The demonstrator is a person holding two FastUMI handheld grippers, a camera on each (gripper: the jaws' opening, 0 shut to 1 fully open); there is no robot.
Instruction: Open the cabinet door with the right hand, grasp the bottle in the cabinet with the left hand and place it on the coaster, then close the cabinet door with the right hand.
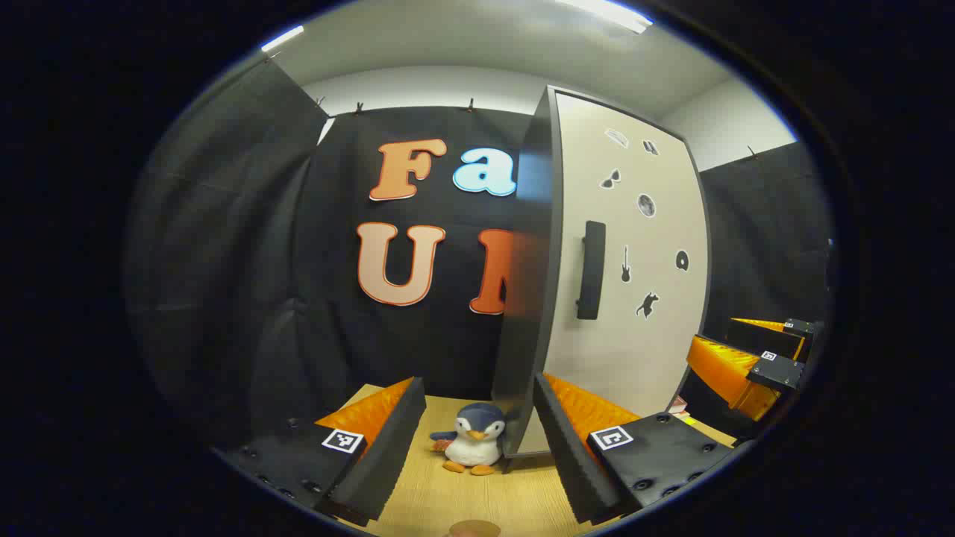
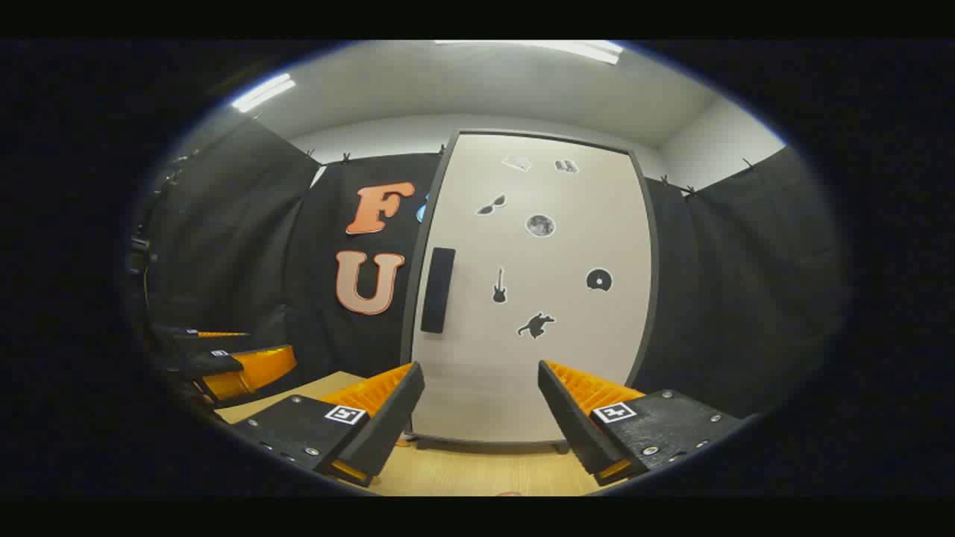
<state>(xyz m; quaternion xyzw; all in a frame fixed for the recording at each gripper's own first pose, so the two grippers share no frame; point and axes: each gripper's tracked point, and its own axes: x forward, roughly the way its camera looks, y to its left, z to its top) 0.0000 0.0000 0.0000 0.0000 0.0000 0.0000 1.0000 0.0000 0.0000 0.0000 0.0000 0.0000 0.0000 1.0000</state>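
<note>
Cabinet door (image 2: 533, 291) is sitting closed, centre frame in the right gripper view, so the bottle is presumably hiding behind it. Right gripper (image 2: 481, 414) is facing the door with jaws spread, handle (image 2: 437, 289) just upper left – lining up for the pull. Left gripper (image 1: 477, 440) is waiting, jaws spread, toy penguin (image 1: 471, 438) between them on the bench (image 1: 433, 500).

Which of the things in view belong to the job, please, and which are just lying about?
For the job: cabinet door, handle, left gripper, right gripper, and what looks like the coaster's edge.
Lying about: toy penguin, stickers on the door.
</note>
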